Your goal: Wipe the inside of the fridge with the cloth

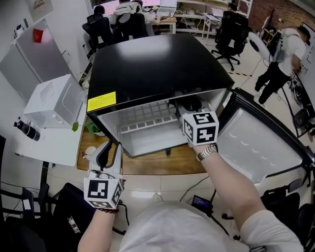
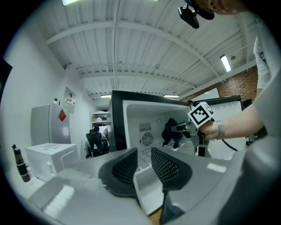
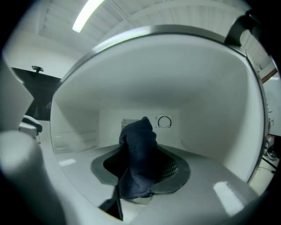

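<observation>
Cloth (image 3: 138,154) fuzzy dark fabric; fridge (image 1: 157,64) top glossy black, inside smooth plastic.

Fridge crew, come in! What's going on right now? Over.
Right gripper shut on dark cloth, inside the fridge. Left gripper open, empty, outside. Fridge door swung wide; nothing seen blocking.

An open-plan office or lab workroom: black swivel office chairs (image 1: 231,30) at pale desks with monitors (image 1: 167,20); a red brick wall (image 1: 278,11); loose black cables (image 1: 197,185) across the pale floor (image 1: 162,183); long strip lights (image 2: 225,63) on a ribbed ceiling (image 2: 131,48).
</observation>
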`<state>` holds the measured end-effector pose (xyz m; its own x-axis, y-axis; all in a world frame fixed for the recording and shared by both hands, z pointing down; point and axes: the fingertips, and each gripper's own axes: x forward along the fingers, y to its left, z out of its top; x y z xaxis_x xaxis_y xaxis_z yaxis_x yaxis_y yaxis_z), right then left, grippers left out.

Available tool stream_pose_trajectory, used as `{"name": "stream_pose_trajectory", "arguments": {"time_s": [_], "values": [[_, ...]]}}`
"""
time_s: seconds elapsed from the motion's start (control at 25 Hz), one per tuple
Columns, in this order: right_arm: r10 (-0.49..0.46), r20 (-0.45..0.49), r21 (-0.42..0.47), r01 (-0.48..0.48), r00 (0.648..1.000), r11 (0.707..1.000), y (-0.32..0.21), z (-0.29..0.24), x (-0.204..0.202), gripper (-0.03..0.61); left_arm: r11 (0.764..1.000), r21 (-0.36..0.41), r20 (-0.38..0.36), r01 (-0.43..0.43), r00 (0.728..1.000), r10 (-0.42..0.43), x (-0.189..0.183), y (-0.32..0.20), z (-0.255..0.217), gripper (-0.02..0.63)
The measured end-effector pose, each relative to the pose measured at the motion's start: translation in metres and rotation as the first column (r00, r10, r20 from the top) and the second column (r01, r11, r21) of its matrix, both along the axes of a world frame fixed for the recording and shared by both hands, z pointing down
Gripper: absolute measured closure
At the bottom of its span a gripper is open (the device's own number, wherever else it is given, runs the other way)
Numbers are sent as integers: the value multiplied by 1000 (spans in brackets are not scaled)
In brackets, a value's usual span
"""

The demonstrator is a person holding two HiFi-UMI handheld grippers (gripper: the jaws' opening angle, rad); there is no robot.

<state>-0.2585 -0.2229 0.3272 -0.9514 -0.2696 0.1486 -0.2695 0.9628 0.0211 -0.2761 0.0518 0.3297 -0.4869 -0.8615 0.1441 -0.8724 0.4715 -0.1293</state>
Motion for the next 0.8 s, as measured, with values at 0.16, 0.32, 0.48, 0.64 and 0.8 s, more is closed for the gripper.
{"name": "stream_pose_trajectory", "arguments": {"time_s": [0.16, 0.32, 0.48, 0.64, 0.8], "values": [[-80, -22, 6, 80, 997, 997, 21, -1, 21, 428, 994, 42, -12, -104, 994, 105, 23, -27, -7, 505], [-180, -20, 10, 181, 983, 983, 47, -7, 38, 426, 973, 64, -17, -223, 974, 224, 42, -58, -14, 489], [-299, -3, 14, 299, 954, 954, 73, -17, 53, 426, 940, 80, -18, -332, 942, 334, 57, -90, -22, 472], [-423, 13, 36, 422, 906, 906, 95, -24, 67, 425, 883, 89, -20, -462, 885, 465, 76, -116, -28, 405], [-547, 44, 36, 546, 836, 837, 111, -33, 87, 425, 800, 94, -25, -593, 802, 597, 98, -132, -37, 351]]}}
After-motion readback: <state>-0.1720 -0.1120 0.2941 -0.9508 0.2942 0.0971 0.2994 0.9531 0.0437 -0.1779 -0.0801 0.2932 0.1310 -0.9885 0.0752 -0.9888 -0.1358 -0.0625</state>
